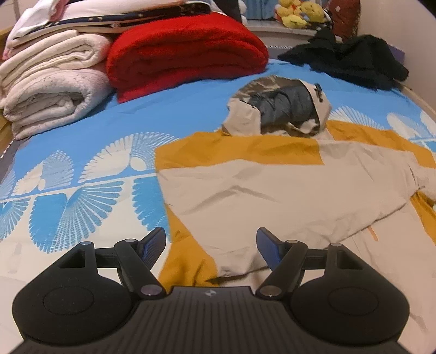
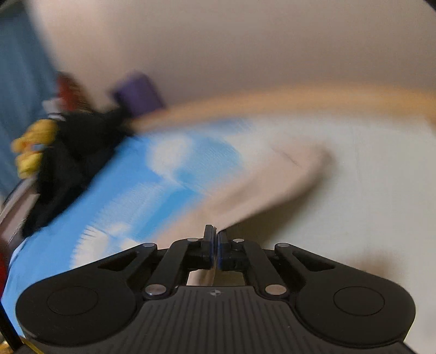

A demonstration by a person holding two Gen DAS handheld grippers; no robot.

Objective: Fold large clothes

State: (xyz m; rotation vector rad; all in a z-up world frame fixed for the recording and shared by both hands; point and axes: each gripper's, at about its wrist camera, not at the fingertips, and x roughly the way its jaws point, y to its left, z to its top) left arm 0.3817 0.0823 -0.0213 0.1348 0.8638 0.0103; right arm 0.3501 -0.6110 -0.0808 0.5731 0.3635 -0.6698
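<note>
- Bed [image 1: 190,109] first: blue sheet with a white feathery fan print, fills nearly the whole left wrist view. Widest bare stretch is off to the left of the left gripper [image 1: 211,245], flat and smooth, lots of elbow room there.
- Jacket [image 1: 272,190], the thing getting folded: beige with mustard yellow panels, thin crinkly shell fabric, spread flat right ahead of the left gripper and running off to its right. Its left edge is a fairly straight line on the sheet. Hood [image 1: 280,109] sits at the far end, puffed up, dark grey lining showing.
- Red blanket [image 1: 185,54] far ahead-left, fuzzy, folded thick. Cream blankets [image 1: 49,89] stacked beside it, soft rolled edges, closing off that far-left corner.
- Black garment [image 1: 346,60] crumpled far ahead-right near the bed edge, yellow plush toys [image 1: 299,12] behind it.
- Left gripper: jaws spread wide, nothing between them, hovering over the jacket's near hem.
- Right gripper [image 2: 216,231]: clenched on a beige fold of the jacket, cloth trailing away ahead-right. That view is badly motion-blurred; a wooden rail [image 2: 299,100] and plain wall sit beyond.
</note>
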